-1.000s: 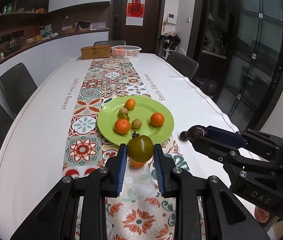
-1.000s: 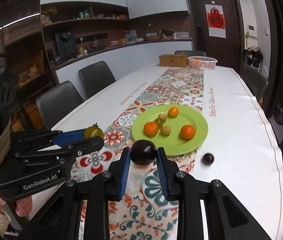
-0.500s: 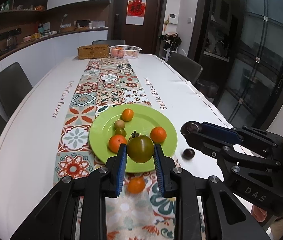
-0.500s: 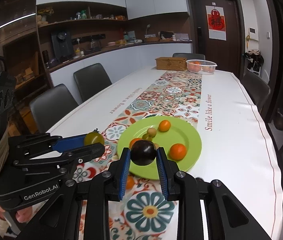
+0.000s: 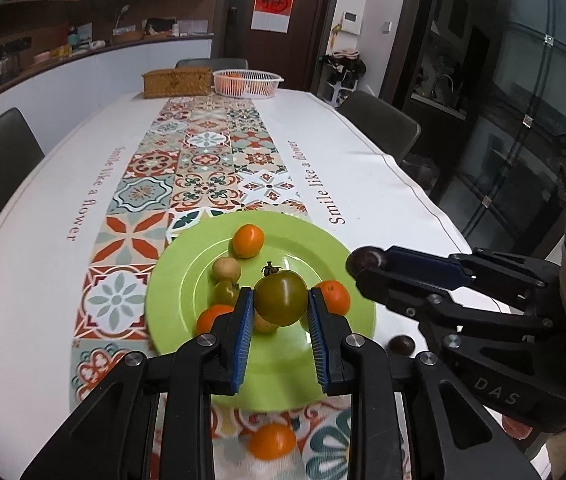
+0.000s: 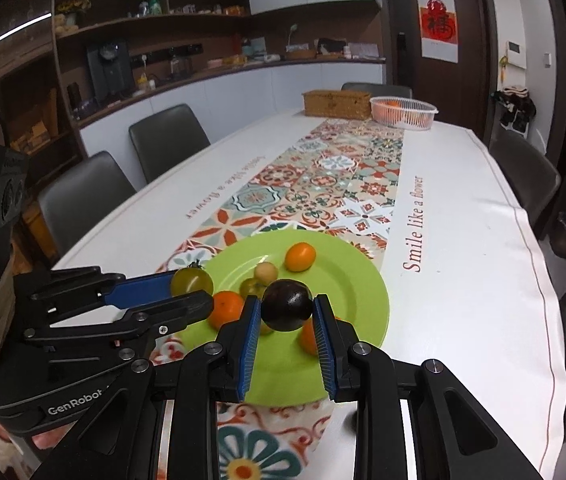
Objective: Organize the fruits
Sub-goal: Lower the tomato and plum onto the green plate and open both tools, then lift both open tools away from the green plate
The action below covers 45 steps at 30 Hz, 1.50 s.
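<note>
Sitting between each gripper's fingers — green tomato [image 5: 281, 297] left, dark fruit [image 6: 287, 306] right.

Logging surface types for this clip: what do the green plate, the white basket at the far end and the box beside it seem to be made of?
Green plate: smooth and glossy with soft glare, probably plastic or melamine, possibly glazed ceramic. White basket: thin slotted walls, likely moulded plastic. Box: tan with a woven texture, apparently wicker or rattan.

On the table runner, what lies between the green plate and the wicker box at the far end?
In both wrist views the stretch of runner between the green plate and the wicker box carries only its tile pattern; nothing lies on it.
</note>
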Each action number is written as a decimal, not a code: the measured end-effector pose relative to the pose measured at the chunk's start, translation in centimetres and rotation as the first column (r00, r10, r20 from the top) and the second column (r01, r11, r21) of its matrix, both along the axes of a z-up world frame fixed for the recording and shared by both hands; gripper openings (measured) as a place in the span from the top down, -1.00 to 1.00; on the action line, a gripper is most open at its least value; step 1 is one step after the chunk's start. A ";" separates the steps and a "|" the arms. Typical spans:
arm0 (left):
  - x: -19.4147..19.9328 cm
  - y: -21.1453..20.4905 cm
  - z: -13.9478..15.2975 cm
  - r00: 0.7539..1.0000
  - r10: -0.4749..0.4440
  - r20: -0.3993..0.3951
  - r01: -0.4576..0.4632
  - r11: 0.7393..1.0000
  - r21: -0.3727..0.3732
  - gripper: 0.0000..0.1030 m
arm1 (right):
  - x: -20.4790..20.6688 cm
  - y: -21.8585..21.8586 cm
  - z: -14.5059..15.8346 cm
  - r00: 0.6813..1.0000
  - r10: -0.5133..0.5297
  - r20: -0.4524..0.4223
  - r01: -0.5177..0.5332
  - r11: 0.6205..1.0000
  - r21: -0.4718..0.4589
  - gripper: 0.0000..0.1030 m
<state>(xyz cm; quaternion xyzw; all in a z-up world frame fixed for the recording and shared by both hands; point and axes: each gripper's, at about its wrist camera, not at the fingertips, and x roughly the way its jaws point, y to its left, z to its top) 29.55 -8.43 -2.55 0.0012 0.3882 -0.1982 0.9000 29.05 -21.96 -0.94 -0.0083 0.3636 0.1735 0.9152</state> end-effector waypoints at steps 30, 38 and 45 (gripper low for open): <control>5.2 -0.9 -3.7 0.995 0.018 -0.101 -0.014 0.999 0.036 0.35 | 6.9 -0.8 -4.1 0.989 0.036 -0.144 -0.044 0.998 -0.049 0.44; 2.5 0.1 -2.1 0.996 0.065 -0.056 -0.062 0.996 0.064 0.33 | 4.2 -0.8 -2.5 0.996 0.026 -0.088 -0.031 0.998 -0.048 0.40; -1.4 0.8 0.5 0.993 0.114 0.017 -0.116 0.989 0.096 0.16 | 0.8 -1.0 -0.3 1.000 0.003 -0.014 -0.004 0.998 -0.061 0.20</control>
